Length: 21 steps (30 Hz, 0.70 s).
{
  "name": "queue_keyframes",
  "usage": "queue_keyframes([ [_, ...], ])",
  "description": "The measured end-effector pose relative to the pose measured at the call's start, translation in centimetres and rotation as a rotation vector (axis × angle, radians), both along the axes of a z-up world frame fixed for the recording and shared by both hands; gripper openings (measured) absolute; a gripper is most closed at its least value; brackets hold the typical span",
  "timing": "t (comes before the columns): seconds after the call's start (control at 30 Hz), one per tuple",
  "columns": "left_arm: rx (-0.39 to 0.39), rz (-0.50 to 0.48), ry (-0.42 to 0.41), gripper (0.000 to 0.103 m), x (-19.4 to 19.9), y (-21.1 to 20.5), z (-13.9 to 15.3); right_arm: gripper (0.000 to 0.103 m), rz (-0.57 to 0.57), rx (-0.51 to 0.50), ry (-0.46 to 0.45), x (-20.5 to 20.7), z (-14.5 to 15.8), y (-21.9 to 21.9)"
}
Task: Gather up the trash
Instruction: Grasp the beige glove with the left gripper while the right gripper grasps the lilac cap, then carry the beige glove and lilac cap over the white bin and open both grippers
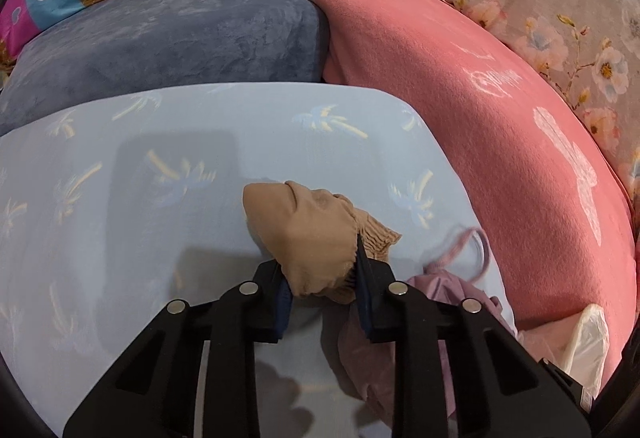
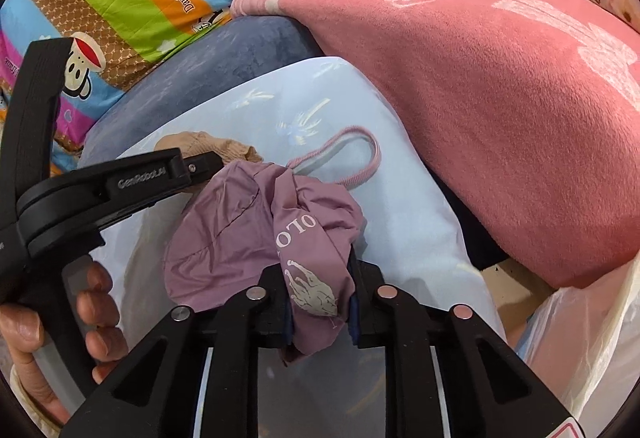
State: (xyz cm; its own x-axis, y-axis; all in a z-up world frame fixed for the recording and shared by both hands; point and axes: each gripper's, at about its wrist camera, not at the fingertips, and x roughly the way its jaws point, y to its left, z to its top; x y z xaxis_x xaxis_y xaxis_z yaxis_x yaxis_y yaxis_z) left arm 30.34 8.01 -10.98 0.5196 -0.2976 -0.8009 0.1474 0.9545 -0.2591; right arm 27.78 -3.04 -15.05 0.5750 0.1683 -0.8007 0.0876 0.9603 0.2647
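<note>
On the left, the left gripper (image 1: 322, 288) is clamped on a crumpled beige stocking-like sock with a ribbed cuff (image 1: 310, 234); its blue pads (image 1: 366, 290) press the cloth from both sides. The sock lies on a light blue pillow printed with pale palm trees (image 1: 200, 141), so it seems not yet lifted. In the right wrist view a hand (image 2: 60, 334) carries this tool.

Further right, just beside the sock, the right gripper (image 2: 320, 304) pinches a fold of a wrinkled mauve fabric pouch with a printed horse figure and a pink cord loop (image 2: 240, 222), which also rests on the same pillow.

At the far right edge stands a thin translucent white plastic bag (image 2: 592, 342) — probably the place for the rubbish. The task looks about midway: both items are gripped, but neither is in the bag yet — carrying and dropping are left.
</note>
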Motion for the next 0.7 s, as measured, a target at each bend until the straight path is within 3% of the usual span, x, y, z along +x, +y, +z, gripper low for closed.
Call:
queue_keyframes([
  [0.7,0.012,0.031,0.038,0.026,-13.7,2.8,2.4,0.013,0.047,0.025,0.003,-13.6,3.6,-1.2],
])
